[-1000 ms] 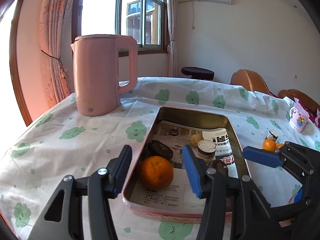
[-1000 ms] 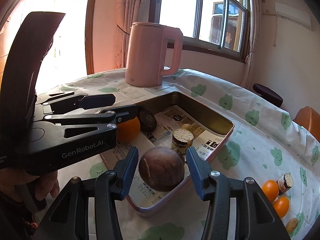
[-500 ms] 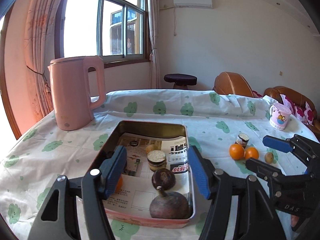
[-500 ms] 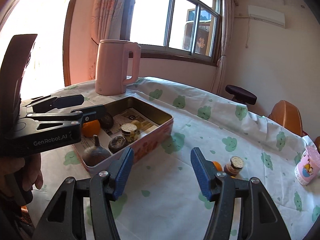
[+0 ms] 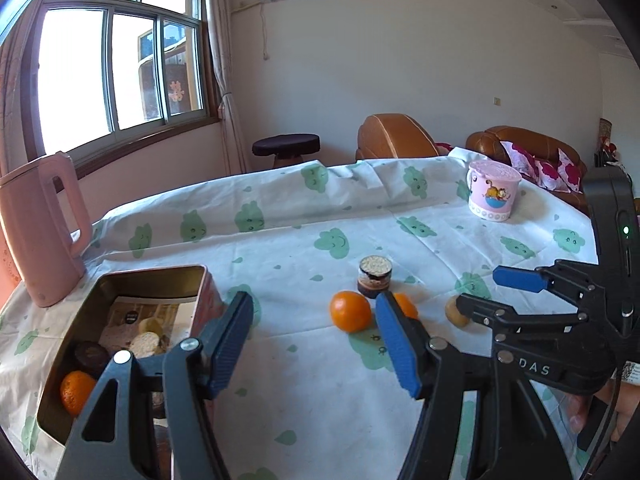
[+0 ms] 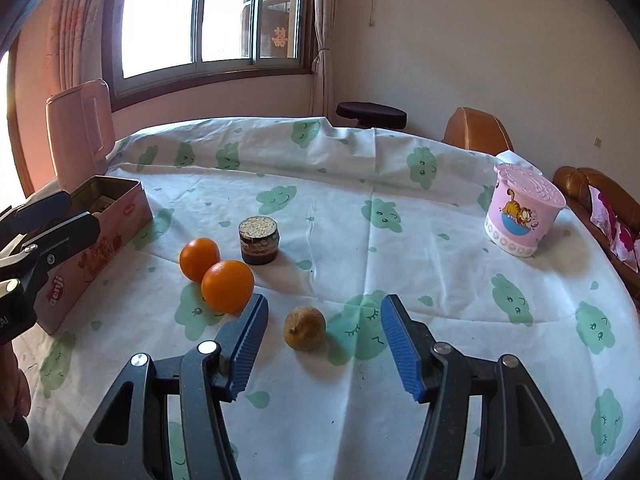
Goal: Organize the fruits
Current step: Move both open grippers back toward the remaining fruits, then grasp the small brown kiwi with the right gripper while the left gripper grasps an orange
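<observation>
Two oranges (image 6: pixel 227 286) (image 6: pixel 199 259) lie on the tablecloth with a small brown fruit (image 6: pixel 305 327) and a small dark jar (image 6: pixel 259 240). My right gripper (image 6: pixel 322 344) is open and empty, its jaws on either side of the brown fruit, just short of it. My left gripper (image 5: pixel 316 344) is open and empty, between the tin and the oranges (image 5: pixel 350 311). The pink tin (image 5: pixel 202 280) at the left holds an orange (image 5: pixel 76 392), dark fruits and small jars on newspaper. The right gripper (image 5: pixel 492 294) also shows at the right of the left wrist view.
A pink kettle (image 5: pixel 38 232) stands behind the tin at the table's left. A pink lidded cup (image 6: pixel 522 216) stands at the far right. Brown armchairs (image 5: pixel 394 136) and a dark stool (image 5: pixel 286 146) lie beyond the table's far edge.
Both grippers have swung right, away from the tin toward the loose fruit. The right gripper has let go of the dark round fruit in the tin and now frames the brown fruit.
</observation>
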Available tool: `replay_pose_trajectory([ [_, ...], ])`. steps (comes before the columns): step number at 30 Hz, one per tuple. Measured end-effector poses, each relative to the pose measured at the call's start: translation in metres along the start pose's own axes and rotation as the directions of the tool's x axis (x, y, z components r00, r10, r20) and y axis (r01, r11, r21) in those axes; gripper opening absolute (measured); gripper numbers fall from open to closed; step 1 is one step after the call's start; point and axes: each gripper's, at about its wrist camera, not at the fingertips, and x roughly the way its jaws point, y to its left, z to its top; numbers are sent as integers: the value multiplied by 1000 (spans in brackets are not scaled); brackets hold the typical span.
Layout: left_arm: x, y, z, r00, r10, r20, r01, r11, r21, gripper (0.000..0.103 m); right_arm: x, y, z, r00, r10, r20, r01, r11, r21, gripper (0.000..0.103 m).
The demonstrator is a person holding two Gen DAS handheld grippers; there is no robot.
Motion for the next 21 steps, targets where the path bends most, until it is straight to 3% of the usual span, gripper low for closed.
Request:
replay_pose_trajectory([
  [7, 22, -22, 1, 996, -67, -62, 69, 997, 34, 64, 18, -2, -2, 994, 54, -92, -54, 998, 12, 43],
  [10, 29, -27, -1, 992, -88, -87, 92, 995, 45, 59, 24, -5, -2, 989, 84, -119, -80, 996, 36, 32],
  [12, 34, -32, -2, 988, -114, -109, 119, 992, 46, 49, 25, -5, -3, 988, 85, -126, -81, 996, 38, 28],
  [15, 41, -42, -2, 979, -142, -145, 153, 986, 67, 41, 23, -4, -3, 991, 66, -117, -63, 997, 33, 28],
  [19, 50, -51, 0, 973, -156, -169, 171, 982, 81, 38, 19, -14, -3, 994, 47, -94, -40, 996, 75, 28],
  [21, 55, -55, 0, 970, -152, -191, 172, 981, 92, 29, 17, -19, -3, 995, 41, -86, -33, 994, 101, 28],
])
